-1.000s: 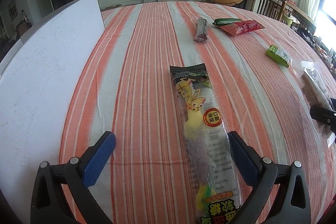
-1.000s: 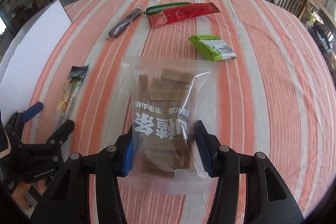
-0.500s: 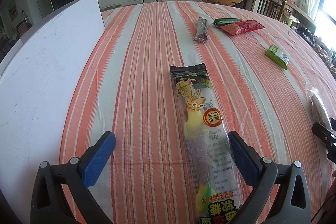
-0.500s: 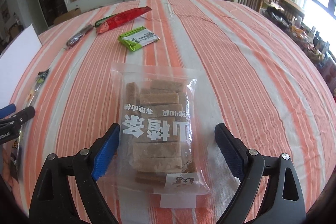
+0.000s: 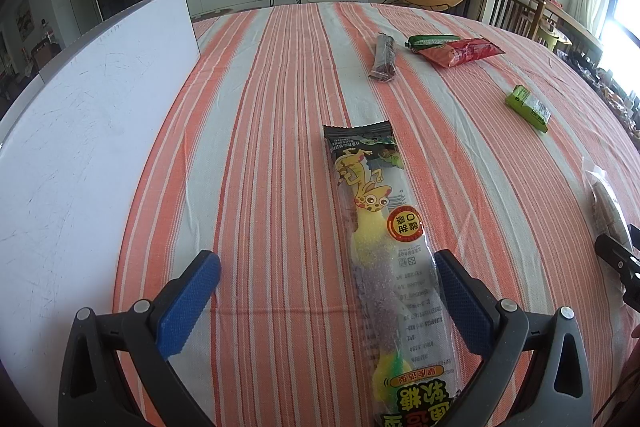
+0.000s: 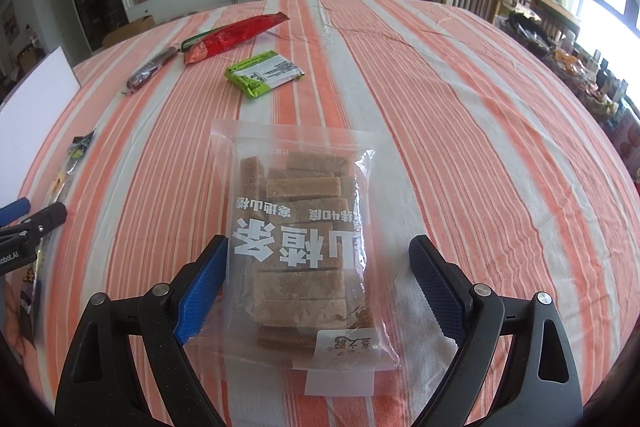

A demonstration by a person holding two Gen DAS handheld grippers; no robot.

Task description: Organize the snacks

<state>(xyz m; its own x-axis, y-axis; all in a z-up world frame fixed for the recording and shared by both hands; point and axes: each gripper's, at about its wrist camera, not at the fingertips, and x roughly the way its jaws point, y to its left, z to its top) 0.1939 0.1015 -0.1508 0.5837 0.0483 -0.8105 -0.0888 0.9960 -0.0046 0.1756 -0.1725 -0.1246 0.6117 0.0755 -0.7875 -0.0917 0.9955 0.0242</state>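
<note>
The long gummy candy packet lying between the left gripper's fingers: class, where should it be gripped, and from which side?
Grip the gummy candy packet across its narrow width, near the middle, coming down from above. It lies flat on the striped tablecloth, long and slim, running lengthwise away from the open left gripper, whose fingers already straddle it. A pinch near an end would probably let it droop.

The right tongs [image 6: 316, 283] stand wide open over the striped surface [image 6: 460, 131], with a clear bag of brown bars [image 6: 304, 239] lying flat between the blue pads, neither pad pressing it. Beyond the bag lies a green packet [image 6: 262, 73], farther off a red packet [image 6: 236, 35] and a dark stick [image 6: 150, 71]. The left tongs [image 6: 30, 223] sit at the far left over a long candy pack [image 6: 66, 171].
</note>
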